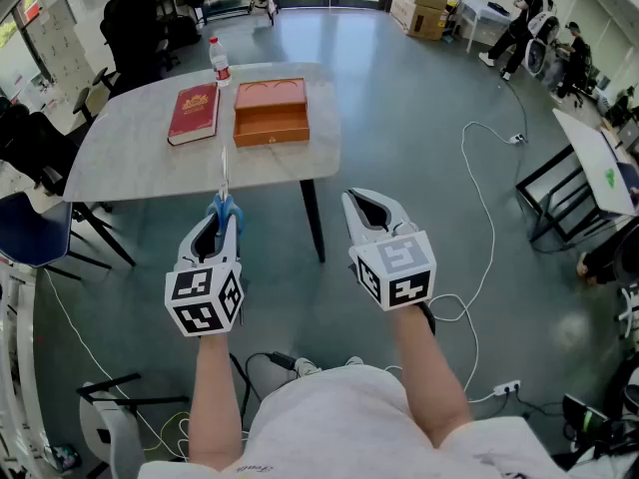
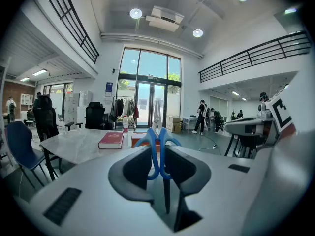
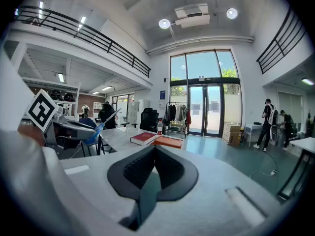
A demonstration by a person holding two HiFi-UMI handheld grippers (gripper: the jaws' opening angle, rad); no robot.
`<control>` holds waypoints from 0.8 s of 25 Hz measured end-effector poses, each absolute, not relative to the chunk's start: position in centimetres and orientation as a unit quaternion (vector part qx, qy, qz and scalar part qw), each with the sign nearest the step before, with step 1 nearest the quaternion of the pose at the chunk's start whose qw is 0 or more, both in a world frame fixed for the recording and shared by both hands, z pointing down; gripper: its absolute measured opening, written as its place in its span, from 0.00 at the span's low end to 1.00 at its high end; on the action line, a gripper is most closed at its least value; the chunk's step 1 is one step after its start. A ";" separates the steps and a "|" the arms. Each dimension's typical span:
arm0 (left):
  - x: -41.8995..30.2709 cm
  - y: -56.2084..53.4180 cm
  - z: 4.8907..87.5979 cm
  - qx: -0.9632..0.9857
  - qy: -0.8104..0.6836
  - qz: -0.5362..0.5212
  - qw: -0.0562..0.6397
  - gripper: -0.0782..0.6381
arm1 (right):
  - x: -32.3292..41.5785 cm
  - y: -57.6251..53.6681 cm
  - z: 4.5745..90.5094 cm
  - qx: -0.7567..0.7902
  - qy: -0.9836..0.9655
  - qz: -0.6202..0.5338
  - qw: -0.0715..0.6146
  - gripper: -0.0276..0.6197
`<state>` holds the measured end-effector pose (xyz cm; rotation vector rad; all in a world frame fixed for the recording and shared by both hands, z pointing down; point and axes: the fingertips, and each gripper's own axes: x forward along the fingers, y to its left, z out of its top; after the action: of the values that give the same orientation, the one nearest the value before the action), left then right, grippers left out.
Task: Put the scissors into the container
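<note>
Both outstretched: left gripper clamps the scissors, right gripper closed, empty.

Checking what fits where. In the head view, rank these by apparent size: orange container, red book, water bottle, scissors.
1. Orange container.
2. Red book, somewhat smaller.
3. Scissors and water bottle: both small; the scissors are held nearer the camera, so I won't rank them.

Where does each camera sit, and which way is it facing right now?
Head view: on the head, steeply down at table; forearms, left tongs, right tongs show.
Left gripper view: on left tongs, toward table; jaws shut on scissors.
Right gripper view: on right tongs, toward table; jaws shut, empty.
All share book and container.
</note>
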<state>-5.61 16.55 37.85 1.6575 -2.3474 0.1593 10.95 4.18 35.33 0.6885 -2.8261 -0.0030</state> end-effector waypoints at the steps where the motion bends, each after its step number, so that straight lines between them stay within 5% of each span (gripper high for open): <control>1: -5.9 16.7 37.9 0.571 -0.808 0.055 0.132 0.22 | 10.7 4.4 35.4 0.236 -0.965 0.000 0.117 0.05; 20: -9.9 17.2 38.6 0.577 -0.804 0.049 0.136 0.22 | 7.4 4.5 35.7 0.249 -0.960 -0.002 0.127 0.05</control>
<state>-9.91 17.23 38.57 1.6707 -2.3285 0.1430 7.42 4.47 35.71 0.7252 -2.7948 -0.0059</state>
